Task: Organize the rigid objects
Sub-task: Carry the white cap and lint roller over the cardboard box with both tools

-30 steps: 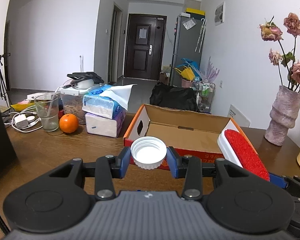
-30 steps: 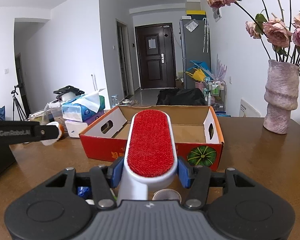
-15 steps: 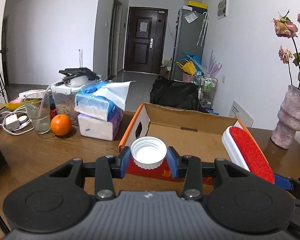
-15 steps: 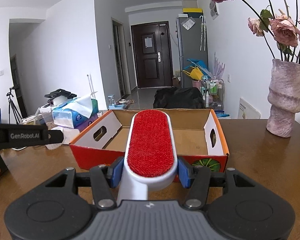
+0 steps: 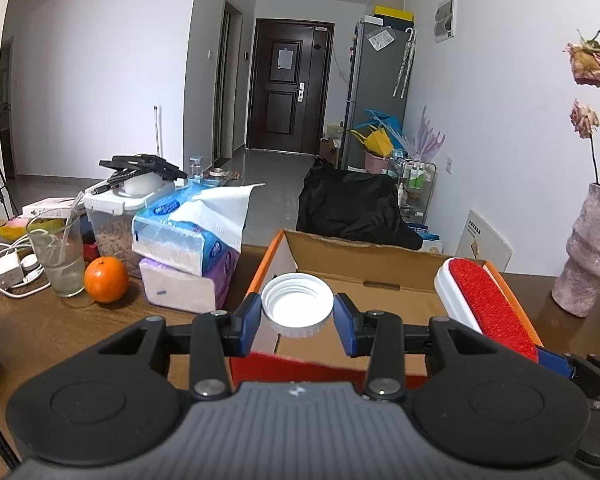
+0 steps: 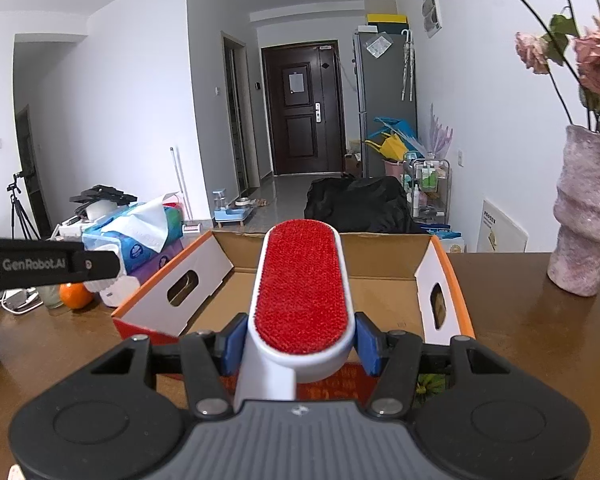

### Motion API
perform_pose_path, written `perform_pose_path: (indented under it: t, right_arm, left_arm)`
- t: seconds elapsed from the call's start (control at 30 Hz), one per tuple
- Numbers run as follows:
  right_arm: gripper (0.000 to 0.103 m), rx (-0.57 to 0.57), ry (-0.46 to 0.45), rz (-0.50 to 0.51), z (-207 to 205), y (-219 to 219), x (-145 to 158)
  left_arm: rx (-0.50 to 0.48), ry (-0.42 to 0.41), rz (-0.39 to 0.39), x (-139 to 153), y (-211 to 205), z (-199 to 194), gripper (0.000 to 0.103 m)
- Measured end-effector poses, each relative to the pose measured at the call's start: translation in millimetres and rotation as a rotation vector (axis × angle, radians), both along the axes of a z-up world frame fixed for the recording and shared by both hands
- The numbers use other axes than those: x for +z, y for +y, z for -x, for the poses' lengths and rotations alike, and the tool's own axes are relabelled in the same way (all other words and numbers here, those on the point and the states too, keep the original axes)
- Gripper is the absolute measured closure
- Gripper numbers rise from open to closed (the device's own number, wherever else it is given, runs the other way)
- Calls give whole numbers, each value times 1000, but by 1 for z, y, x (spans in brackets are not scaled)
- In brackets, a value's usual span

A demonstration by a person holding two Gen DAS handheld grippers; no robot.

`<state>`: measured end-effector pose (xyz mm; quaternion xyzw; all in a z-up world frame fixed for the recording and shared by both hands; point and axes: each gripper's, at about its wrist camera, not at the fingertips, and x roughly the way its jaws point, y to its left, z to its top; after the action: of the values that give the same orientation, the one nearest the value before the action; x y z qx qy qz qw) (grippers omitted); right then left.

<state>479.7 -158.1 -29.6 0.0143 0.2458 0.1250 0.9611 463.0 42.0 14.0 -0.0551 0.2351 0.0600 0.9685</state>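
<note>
Left wrist view: a white screw cap [image 5: 297, 305], ribbed on its rim and open side up, is clamped between the 2 blue pads of the left gripper [image 5: 297, 322]. The cap is held in the air over the near left part of an open cardboard box [image 5: 380, 268], whose outside is red and orange and whose inside is plain brown. To the right in this view, a white lint brush [image 5: 486, 306] with a red pile face is seen slanting over the box's right wall, carried by the right gripper, of which only a dark corner shows here.

Left of the box on the brown wooden table [image 5: 52, 328], 2 soft tissue packs [image 5: 188, 256] are stacked, with a sheet pulled up from the top one; their print is too small to be read. An orange [image 5: 106, 279] is set beside a drinking glass [image 5: 60, 256], and white cables and a charger lie at the far left. A pale pink vase [image 5: 588, 256] with dried roses is stood at the right.

Right wrist view: the lint brush [image 6: 302, 292] is gripped at its white sides by the pads of the right gripper [image 6: 300, 342], its red face upward and its tip reaching over the box [image 6: 180, 276]. A finger of the left gripper is seen at the left edge, and the lettering "GenRobot.AI" [image 6: 34, 264] is printed on it. Gold characters on the box's red front cannot be read.
</note>
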Motion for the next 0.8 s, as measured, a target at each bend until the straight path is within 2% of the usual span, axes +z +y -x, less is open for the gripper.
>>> perform_pose_path:
  t: [0.43, 0.8]
  right_arm:
    - [48, 13, 25, 29, -50, 17, -3]
    - [48, -9, 78, 53, -86, 20, -9]
  left_arm:
    - [-30, 50, -27, -3, 1, -53, 62]
    - [-18, 191, -49, -36, 2, -100, 63]
